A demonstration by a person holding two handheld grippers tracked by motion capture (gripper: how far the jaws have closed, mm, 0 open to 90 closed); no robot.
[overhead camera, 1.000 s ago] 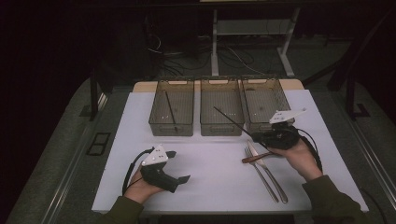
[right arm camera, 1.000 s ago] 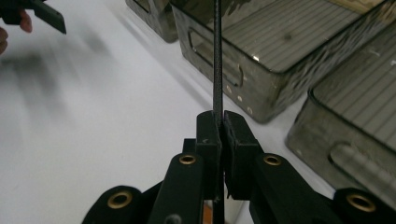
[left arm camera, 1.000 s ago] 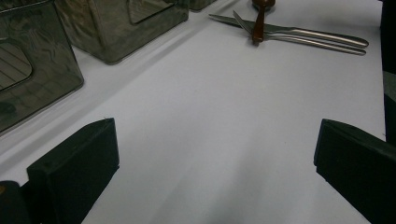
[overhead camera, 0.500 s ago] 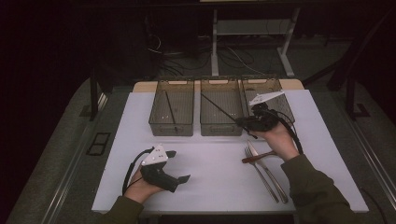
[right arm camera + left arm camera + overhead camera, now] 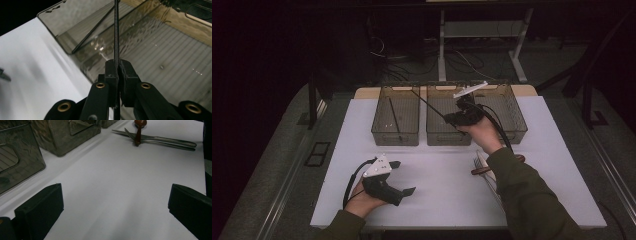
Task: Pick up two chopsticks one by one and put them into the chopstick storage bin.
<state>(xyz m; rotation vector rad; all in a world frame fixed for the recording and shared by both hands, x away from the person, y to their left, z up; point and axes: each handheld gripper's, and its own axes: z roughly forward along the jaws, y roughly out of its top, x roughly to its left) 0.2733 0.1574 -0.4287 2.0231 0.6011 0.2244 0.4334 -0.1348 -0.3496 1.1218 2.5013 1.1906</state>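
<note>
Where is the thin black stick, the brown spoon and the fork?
black stick [image 5: 116, 32], right gripper view, on its shaft above the shut jaws.
brown spoon [image 5: 137, 135], left gripper view, on its handle.
fork [image 5: 160, 138], left gripper view, on its handle.

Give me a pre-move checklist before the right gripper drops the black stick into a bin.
1. Grip: right gripper fingers shut on the black stick: ok.
2. Stick over the middle bin: ok.
3. Stick tip past the bin's rim toward the left bin: not ok.
4. Left bin already holds one stick: ok.
5. Left gripper open, apart from the bins: ok.
6. Cutlery on the table, out of the path: ok.
</note>
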